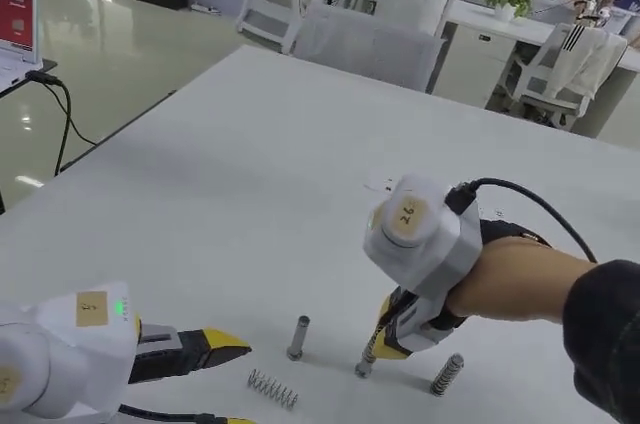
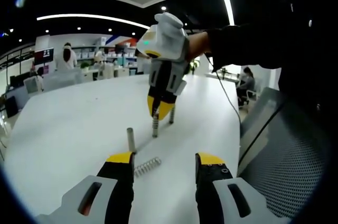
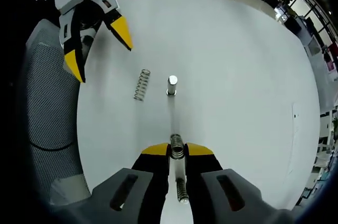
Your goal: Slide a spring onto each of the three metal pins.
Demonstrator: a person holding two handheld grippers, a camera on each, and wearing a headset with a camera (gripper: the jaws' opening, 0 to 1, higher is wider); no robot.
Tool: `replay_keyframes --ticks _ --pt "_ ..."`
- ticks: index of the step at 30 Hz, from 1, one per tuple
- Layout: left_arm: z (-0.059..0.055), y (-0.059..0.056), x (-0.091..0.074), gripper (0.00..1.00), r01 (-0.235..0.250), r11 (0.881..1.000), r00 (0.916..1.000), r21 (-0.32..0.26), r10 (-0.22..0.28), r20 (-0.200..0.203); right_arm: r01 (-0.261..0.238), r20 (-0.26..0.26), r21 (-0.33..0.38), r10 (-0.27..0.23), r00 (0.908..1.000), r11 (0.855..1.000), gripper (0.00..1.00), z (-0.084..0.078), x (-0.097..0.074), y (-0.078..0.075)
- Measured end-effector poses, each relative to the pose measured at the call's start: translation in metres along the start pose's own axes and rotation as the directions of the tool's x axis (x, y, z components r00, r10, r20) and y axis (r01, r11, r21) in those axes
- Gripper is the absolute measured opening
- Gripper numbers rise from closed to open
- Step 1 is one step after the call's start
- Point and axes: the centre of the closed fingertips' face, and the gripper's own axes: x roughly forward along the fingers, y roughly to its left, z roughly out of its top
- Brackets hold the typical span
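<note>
While the right gripper [image 1: 392, 342] has its jaws closed narrow on a spring [image 2: 155, 123], this spring stands over the middle pin [image 1: 364, 368] on the white table [image 1: 300, 164], and I judge that the step in hand is to slide it down this pin. To do it well, the spring's bore should be in one line with the pin and the push should go straight down, not sideways, because the pin seems to stand free on a small base and could tip. The grip should be light, so the coils are not crushed, and should open only when the spring sits low. The long axis of the held spring is near upright, lower end pointing to the pin's base, with a small lean in the head view. Just beside it another pin [image 1: 447, 374] seems to carry a spring already, and it leans. A bare pin [image 1: 298, 336] stands upright on the other side, and near it a loose spring [image 2: 147, 166] lies flat, its long axis along the table. The left gripper [image 2: 166, 158] hovers with jaws wide apart, holding nothing, the loose spring just in front of it
</note>
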Motion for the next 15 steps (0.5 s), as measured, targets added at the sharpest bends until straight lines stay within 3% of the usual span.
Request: replay_keyframes --ticks 15 --pt "-0.002 -0.001 0.000 0.39 -0.007 1.000 0.9999 -0.004 0.007 -0.015 -0.010 -0.013 0.007 0.010 0.9999 1.000 0.08 -0.008 0.016 0.002"
